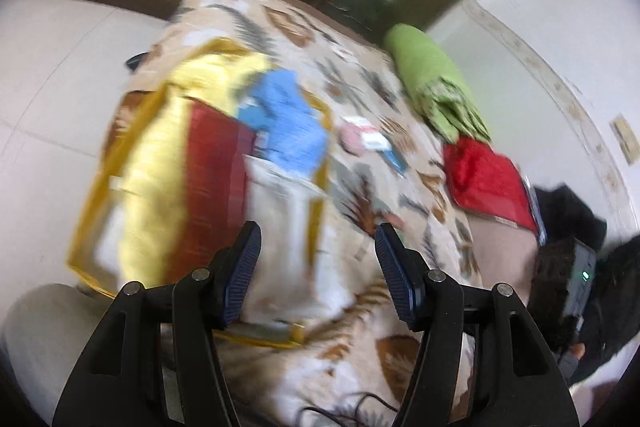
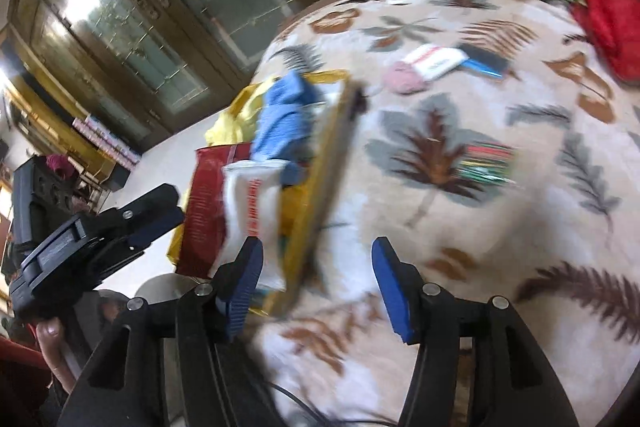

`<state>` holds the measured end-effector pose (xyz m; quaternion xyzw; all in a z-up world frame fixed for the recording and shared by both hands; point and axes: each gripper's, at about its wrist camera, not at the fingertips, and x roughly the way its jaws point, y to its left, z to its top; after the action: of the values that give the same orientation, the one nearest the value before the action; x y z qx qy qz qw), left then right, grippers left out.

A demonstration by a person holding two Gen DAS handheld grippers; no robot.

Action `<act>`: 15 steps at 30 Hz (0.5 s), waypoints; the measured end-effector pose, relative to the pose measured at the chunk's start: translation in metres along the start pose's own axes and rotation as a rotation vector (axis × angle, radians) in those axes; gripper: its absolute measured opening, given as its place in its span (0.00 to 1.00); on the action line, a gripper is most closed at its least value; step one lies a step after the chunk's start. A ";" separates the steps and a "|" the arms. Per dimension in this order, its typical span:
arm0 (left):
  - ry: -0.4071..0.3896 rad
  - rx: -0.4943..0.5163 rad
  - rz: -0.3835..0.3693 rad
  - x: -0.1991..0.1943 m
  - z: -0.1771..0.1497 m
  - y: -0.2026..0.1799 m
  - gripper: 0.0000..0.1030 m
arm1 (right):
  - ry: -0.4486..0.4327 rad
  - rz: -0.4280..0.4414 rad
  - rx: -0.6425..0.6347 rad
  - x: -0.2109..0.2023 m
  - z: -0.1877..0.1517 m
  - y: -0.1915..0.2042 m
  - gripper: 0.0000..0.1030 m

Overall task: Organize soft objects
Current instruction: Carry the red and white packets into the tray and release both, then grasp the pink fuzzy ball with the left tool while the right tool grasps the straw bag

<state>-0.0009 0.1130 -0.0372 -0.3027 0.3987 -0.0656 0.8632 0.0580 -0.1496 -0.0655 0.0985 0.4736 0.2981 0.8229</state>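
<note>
A yellow-rimmed bag point(image 1: 100, 163) lies on the leaf-patterned bedspread point(image 1: 360, 75) with yellow cloth point(image 1: 160, 155), a dark red cloth point(image 1: 208, 187), a blue cloth point(image 1: 288, 123) and a white cloth point(image 1: 292, 227) in it. It also shows in the right wrist view point(image 2: 320, 179). My left gripper point(image 1: 318, 263) is open and empty just above the bag's near edge. My right gripper point(image 2: 318, 279) is open and empty beside the bag; the left gripper point(image 2: 152, 223) shows at its left. A green folded cloth point(image 1: 428, 75) and a red cloth point(image 1: 488, 179) lie at the bed's right edge.
A pink item point(image 2: 402, 77), a white card point(image 2: 434, 61) and a dark blue-edged item point(image 2: 486, 61) lie mid-bed, with coloured sticks point(image 2: 486, 163) nearer. Glass-fronted wooden cabinets point(image 2: 132, 27) stand behind. White floor point(image 1: 60, 67) lies left of the bed.
</note>
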 end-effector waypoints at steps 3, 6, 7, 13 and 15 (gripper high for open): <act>0.019 0.074 0.002 0.007 -0.010 -0.031 0.58 | -0.012 -0.035 0.034 -0.013 -0.002 -0.025 0.56; 0.042 0.132 0.007 0.016 -0.020 -0.053 0.58 | -0.014 -0.066 0.081 -0.021 -0.005 -0.048 0.56; 0.050 0.153 0.014 0.020 -0.021 -0.059 0.58 | -0.016 -0.070 0.099 -0.023 -0.005 -0.056 0.56; 0.074 0.150 0.024 0.040 -0.016 -0.067 0.58 | -0.015 -0.102 0.168 -0.014 0.006 -0.083 0.56; 0.078 0.135 0.021 0.044 -0.013 -0.064 0.58 | -0.003 -0.121 0.179 -0.004 0.013 -0.088 0.56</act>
<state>0.0273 0.0399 -0.0353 -0.2369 0.4300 -0.0949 0.8660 0.1023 -0.2205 -0.0950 0.1432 0.5021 0.2041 0.8281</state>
